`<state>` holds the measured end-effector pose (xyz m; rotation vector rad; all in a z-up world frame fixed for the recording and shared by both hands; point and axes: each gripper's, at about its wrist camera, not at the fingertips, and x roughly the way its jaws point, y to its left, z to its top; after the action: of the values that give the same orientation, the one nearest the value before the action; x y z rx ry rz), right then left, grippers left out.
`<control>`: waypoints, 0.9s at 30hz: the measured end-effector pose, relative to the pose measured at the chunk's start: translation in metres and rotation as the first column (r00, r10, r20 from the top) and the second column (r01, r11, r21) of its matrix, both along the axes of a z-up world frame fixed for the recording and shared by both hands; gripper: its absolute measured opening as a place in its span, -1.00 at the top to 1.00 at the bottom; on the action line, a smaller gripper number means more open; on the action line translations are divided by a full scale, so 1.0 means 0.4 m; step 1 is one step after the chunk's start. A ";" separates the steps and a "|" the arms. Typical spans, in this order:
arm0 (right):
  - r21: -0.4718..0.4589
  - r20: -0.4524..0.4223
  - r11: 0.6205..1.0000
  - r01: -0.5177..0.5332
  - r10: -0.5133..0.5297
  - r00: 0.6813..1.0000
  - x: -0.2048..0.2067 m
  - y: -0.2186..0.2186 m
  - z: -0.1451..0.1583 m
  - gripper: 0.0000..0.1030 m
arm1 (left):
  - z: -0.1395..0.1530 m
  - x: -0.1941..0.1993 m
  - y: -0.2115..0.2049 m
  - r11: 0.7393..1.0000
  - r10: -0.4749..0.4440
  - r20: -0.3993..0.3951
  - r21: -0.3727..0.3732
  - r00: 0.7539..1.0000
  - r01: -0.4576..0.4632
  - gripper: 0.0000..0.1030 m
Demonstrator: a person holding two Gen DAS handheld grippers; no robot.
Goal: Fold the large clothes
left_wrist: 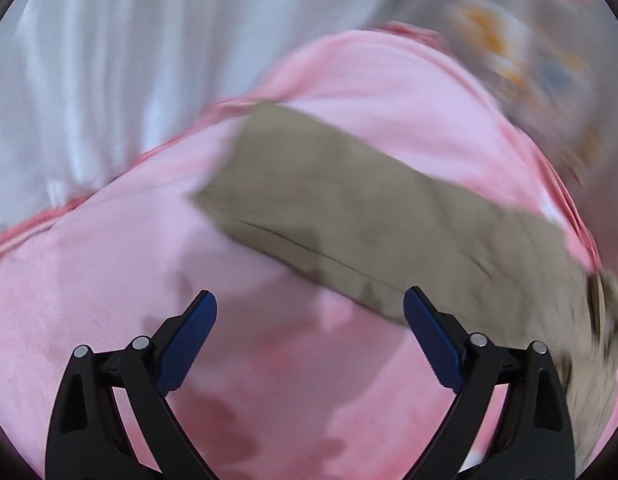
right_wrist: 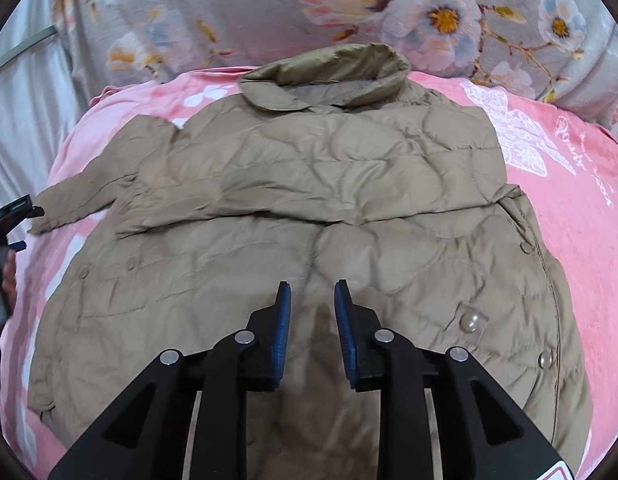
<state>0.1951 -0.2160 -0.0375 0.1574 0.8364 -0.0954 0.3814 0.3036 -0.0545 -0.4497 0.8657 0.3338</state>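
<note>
A tan quilted down jacket with a rounded collar and snap buttons lies spread on a pink plush blanket printed with white butterflies, collar toward a grey floral quilt at the head of the bed; one sleeve looks already laid across the chest, while the other sleeve stretches flat out over the blanket toward the left tool. The chief risk, in my judgement, is the slippery, puffy shell: a shallow pinch may catch only the top layer, so the sleeve slides free mid-fold or drags the body askew and undoes the laid sleeve. A second risk is nipping the pink blanket together with the cuff and lifting both. The left-wrist view is badly motion-blurred, so exact placement over the sleeve cannot be confirmed. The left gripper has its blue-padded jaws spread wide and holds nothing, poised above the blanket just short of the sleeve's edge. The right gripper shows a narrow gap between its pads with no fabric in it, hovering over the lower middle of the jacket; contact with the cloth cannot be determined.
</note>
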 end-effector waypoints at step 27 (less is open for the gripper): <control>0.069 0.011 0.996 -0.060 0.060 0.998 0.190 0.160 -0.028 0.59 | 0.402 0.020 -0.357 0.912 -0.405 0.307 0.071 0.861 0.404 0.96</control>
<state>0.2712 -0.1521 -0.0486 0.1975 0.8357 -0.0091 0.3894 0.1610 0.1064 -0.2945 0.6232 -0.1266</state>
